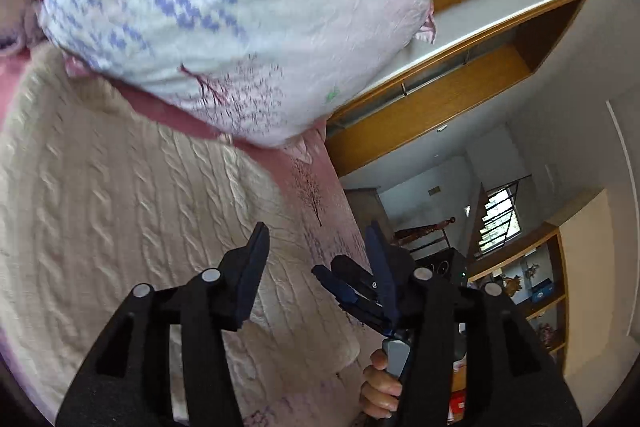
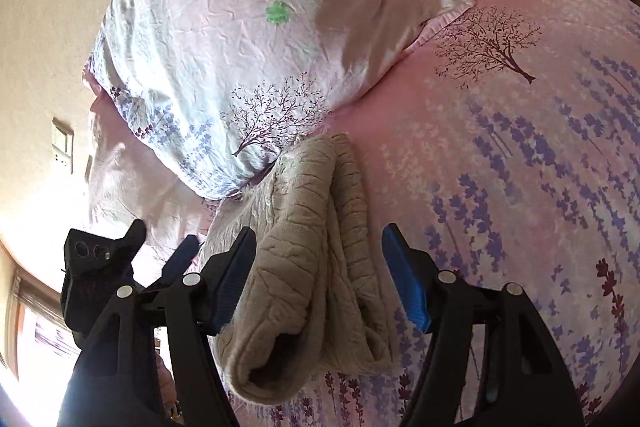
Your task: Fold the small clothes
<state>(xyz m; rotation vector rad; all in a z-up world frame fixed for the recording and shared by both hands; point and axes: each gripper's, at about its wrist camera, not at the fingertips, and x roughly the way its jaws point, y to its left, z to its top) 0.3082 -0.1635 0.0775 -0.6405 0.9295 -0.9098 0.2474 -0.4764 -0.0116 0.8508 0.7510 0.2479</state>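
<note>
One garment: you had a single cream cable-knit sweater [image 2: 308,259] on the pink floral bedspread [image 2: 520,155], its far end touching the pillow [image 2: 224,39].
Fold state: in the right wrist view it lay bunched into a long, thick bundle with layers doubled over, so at least one fold looked done; the edges were uneven and the near end rolled loosely.
Other view: your left camera showed a broad flat stretch of the same knit [image 1: 120,195], so I cannot tell how much of it was really folded.
Right gripper [image 2: 320,267]: your jaws stood wide, one on each side of the bundle, the pads not pressing it.
Left gripper [image 1: 316,259]: your jaws stood partly apart above the knit with nothing between them.
Hand [image 1: 380,387]: your right hand showed on its handle beyond the left fingers.
Left to do: by my judgement you needed a final fold and a tidy of the edges; no other clothes were visible.
</note>
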